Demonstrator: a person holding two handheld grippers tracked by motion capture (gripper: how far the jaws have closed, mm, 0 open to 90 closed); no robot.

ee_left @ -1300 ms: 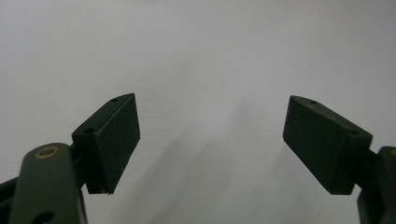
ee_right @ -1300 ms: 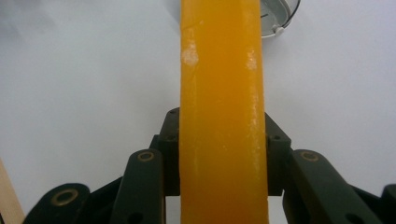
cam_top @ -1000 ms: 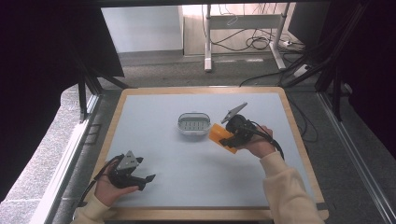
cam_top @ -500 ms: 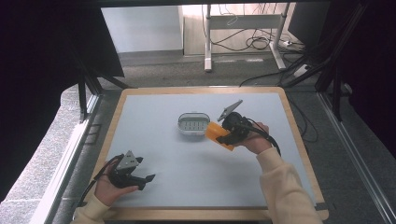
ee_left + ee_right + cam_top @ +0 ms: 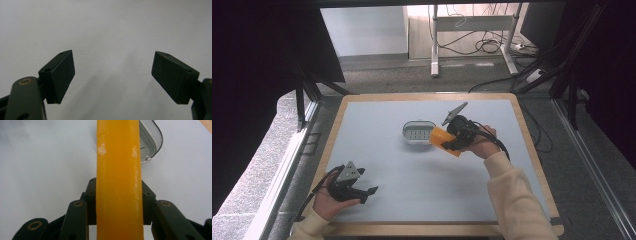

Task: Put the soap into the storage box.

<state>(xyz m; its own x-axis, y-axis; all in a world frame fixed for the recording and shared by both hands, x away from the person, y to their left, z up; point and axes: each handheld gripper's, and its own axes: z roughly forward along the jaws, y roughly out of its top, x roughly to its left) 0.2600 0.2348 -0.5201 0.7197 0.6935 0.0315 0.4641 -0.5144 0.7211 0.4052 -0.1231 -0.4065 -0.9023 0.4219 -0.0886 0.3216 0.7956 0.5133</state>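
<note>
An orange bar of soap (image 5: 443, 140) is clamped in my right gripper (image 5: 451, 142), held above the table just right of a small oval metal soap dish (image 5: 418, 132). In the right gripper view the orange bar (image 5: 118, 182) runs straight up between the two jaws, which press on its sides, and the dish (image 5: 150, 143) lies beyond it at the upper right. My left gripper (image 5: 364, 194) rests near the table's front left corner in a hand. Its black pads (image 5: 61, 75) stand wide apart over bare table with nothing between them.
The pale grey table top (image 5: 392, 165) has a wooden rim (image 5: 427, 229). Beyond its far edge are desk legs and cables (image 5: 482, 45) on the floor. Dark frame struts stand at both sides.
My right gripper has carried the orange bar slightly left and farther away, closer to the dish. The left gripper has stayed put.
</note>
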